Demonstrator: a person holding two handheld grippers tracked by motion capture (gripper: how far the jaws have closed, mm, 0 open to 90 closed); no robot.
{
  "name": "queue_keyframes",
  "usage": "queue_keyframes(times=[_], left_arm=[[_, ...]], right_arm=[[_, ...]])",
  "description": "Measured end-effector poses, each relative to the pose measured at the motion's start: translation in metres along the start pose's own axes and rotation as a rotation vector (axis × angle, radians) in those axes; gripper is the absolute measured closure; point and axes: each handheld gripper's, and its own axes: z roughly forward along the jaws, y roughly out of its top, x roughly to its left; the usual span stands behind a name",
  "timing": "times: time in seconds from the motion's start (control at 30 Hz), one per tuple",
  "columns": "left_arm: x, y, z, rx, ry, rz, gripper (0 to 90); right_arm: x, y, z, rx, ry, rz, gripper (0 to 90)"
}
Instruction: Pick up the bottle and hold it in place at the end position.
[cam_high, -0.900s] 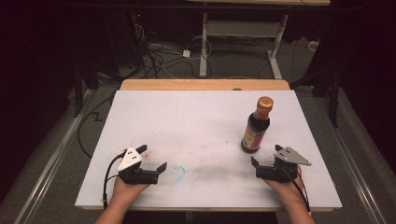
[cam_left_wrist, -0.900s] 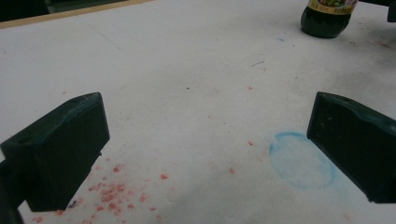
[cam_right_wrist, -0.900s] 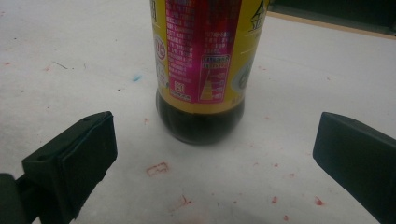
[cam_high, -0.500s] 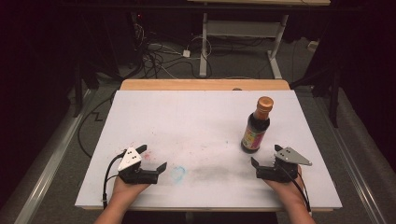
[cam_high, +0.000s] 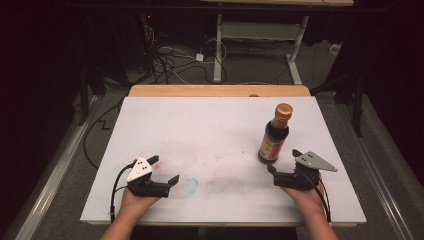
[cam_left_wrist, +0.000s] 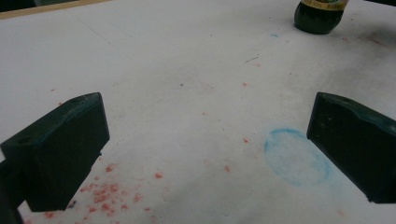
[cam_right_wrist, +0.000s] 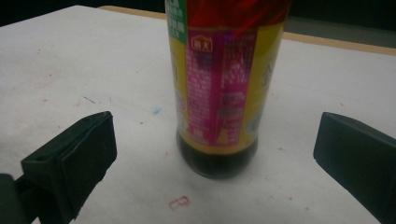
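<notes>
A white-topped desk (cam_high: 210, 135) with a pale wooden strip along its far edge fills the middle of the high view, and on it, right of centre, stands an upright dark glass sauce bottle (cam_high: 274, 134) with an orange-brown cap and a yellow and magenta label. At the lower right of that frame the person's right hand (cam_high: 306, 196) holds the right gripper (cam_high: 283, 163) low on the desk, its jaws spread wide and empty, the tips just beside the bottle's base without touching it. In the right gripper view the bottle (cam_right_wrist: 224, 84) stands in the centre of the frame, beyond and between the two black jaws. At the lower left of the high view the left hand (cam_high: 136, 201) holds the left gripper (cam_high: 163, 170), jaws likewise parted and holding nothing, well apart from the bottle. Near it lies a faint blue ring-shaped stain (cam_high: 190, 185), and the left gripper view shows that stain (cam_left_wrist: 295, 156) close to the right-hand jaw, with scattered red specks (cam_left_wrist: 108, 191) at the lower left.
</notes>
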Motion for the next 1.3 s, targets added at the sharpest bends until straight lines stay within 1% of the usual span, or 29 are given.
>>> queue_keyframes(times=[0.07, 0.1, 0.2, 0.23, 0.33, 0.37, 0.5, 0.6, 0.63, 0.7, 0.8, 0.83, 0.93, 0.97, 1.1, 1.3], left_arm=[[0.001, 0.001, 0.000, -0.008, 0.004, -0.014, 0.0], [0.001, 0.001, 0.000, -0.009, 0.004, -0.018, 0.0], [0.001, 0.001, 0.000, -0.008, 0.003, -0.018, 0.0], [0.001, 0.001, 0.000, -0.007, 0.003, -0.018, 0.0], [0.001, 0.001, 0.000, -0.006, 0.004, -0.018, 0.0], [0.001, 0.001, 0.000, -0.005, 0.004, -0.018, 0.0], [0.001, 0.001, 0.000, -0.005, 0.003, -0.019, 0.0], [0.001, 0.001, 0.000, -0.005, 0.001, -0.017, 0.0], [0.001, 0.001, 0.000, -0.005, 0.000, -0.018, 0.0], [0.001, 0.001, 0.000, -0.007, 0.001, -0.022, 0.0], [0.001, 0.001, -0.001, -0.008, -0.001, -0.022, 0.0], [0.002, 0.002, -0.001, -0.008, -0.002, -0.017, 0.0], [0.002, 0.002, -0.001, -0.009, -0.002, -0.022, 0.0], [0.002, 0.002, -0.001, -0.007, -0.002, -0.019, 0.0], [0.002, 0.002, -0.001, -0.006, -0.005, -0.024, 0.0], [0.002, 0.002, -0.001, -0.006, -0.006, -0.024, 0.0]], right_arm=[[0.001, 0.002, 0.001, 0.001, -0.001, -0.001, 0.4], [0.000, 0.007, 0.004, -0.003, 0.003, 0.001, 0.6], [0.000, 0.011, 0.005, -0.002, 0.003, 0.009, 1.0], [-0.002, 0.016, 0.009, -0.004, 0.001, 0.021, 1.8], [-0.004, 0.020, 0.011, -0.011, -0.005, 0.029, 3.7], [-0.007, 0.024, 0.016, -0.009, -0.003, 0.050, 4.6], [-0.008, 0.033, 0.026, -0.012, -0.007, 0.053, 7.0], [-0.008, 0.040, 0.032, -0.021, -0.014, 0.059, 11.0], [-0.007, 0.042, 0.034, -0.022, -0.009, 0.072, 12.1], [-0.006, 0.043, 0.038, -0.024, -0.017, 0.066, 14.3], [-0.004, 0.044, 0.042, -0.024, -0.021, 0.070, 17.8], [-0.004, 0.044, 0.043, -0.024, -0.026, 0.066, 20.1], [-0.004, 0.044, 0.043, -0.034, -0.026, 0.062, 28.0], [-0.004, 0.044, 0.043, -0.040, -0.023, 0.055, 28.9], [-0.002, 0.045, 0.042, -0.036, -0.039, 0.037, 31.0], [0.001, 0.050, 0.043, -0.013, -0.041, 0.011, 32.2]])
